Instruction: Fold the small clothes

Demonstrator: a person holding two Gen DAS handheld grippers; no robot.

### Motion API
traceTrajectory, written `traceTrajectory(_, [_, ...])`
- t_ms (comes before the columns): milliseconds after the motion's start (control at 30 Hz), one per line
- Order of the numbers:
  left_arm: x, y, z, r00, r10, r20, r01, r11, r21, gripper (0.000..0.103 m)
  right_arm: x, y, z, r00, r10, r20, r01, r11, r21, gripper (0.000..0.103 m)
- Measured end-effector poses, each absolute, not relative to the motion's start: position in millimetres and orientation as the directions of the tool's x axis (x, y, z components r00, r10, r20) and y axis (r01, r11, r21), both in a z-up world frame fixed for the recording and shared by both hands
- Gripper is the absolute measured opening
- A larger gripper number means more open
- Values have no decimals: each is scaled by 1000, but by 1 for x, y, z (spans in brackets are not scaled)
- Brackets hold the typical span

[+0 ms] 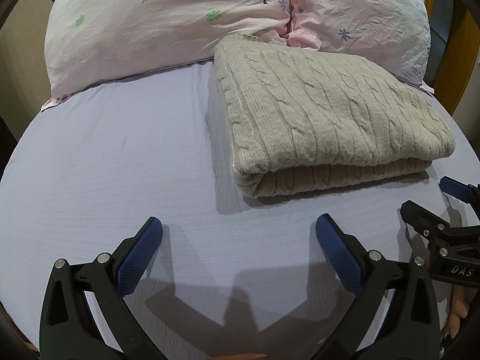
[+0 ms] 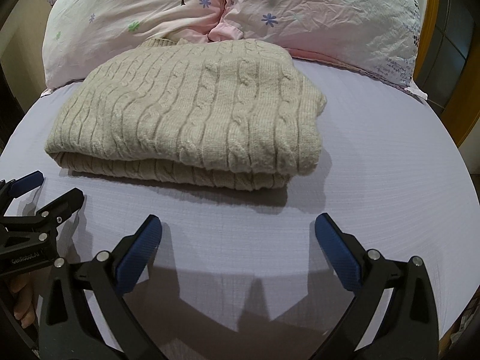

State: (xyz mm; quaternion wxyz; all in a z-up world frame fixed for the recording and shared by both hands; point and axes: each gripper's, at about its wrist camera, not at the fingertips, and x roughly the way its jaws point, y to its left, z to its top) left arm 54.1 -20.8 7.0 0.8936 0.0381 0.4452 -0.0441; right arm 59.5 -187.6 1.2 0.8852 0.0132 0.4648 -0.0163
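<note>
1. Since both tools hang just above the sheet with nothing between their blue pads, neither is working cloth: the left gripper (image 1: 238,231) has its jaws spread wide, and the right gripper (image 2: 237,231) likewise — both empty.
2. Under and between the jaws lies only the pale lilac fitted bed sheet (image 1: 120,156), smooth and bare, which I judge gives a flat surface for folding.
3. Beside each pair of jaws the other tool shows at the frame edge; its black body carries white lettering, "DAS" in the left wrist view and "GenRobot.AI" in the right wrist view.
4. Just ahead of the jaws — to the right of the left pair, to the left of the right pair — rests the beige cable-knit sweater (image 2: 192,114), doubled into a thick rectangle with its folded edge facing the tools. It looks finished, so the withdrawn, spread jaws suit a task near its end.
5. Beyond the sweater, touching its far edge, two crumpled pink pillows with flower and tree prints (image 1: 168,21) lie side by side.
</note>
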Motion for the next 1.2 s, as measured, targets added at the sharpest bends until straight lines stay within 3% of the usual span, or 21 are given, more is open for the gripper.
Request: traceTrajectory(1200, [55,-21,7,600,-45,-799,112,993,29,102,60,-187,1,568,-17,-823,42,999,9,101])
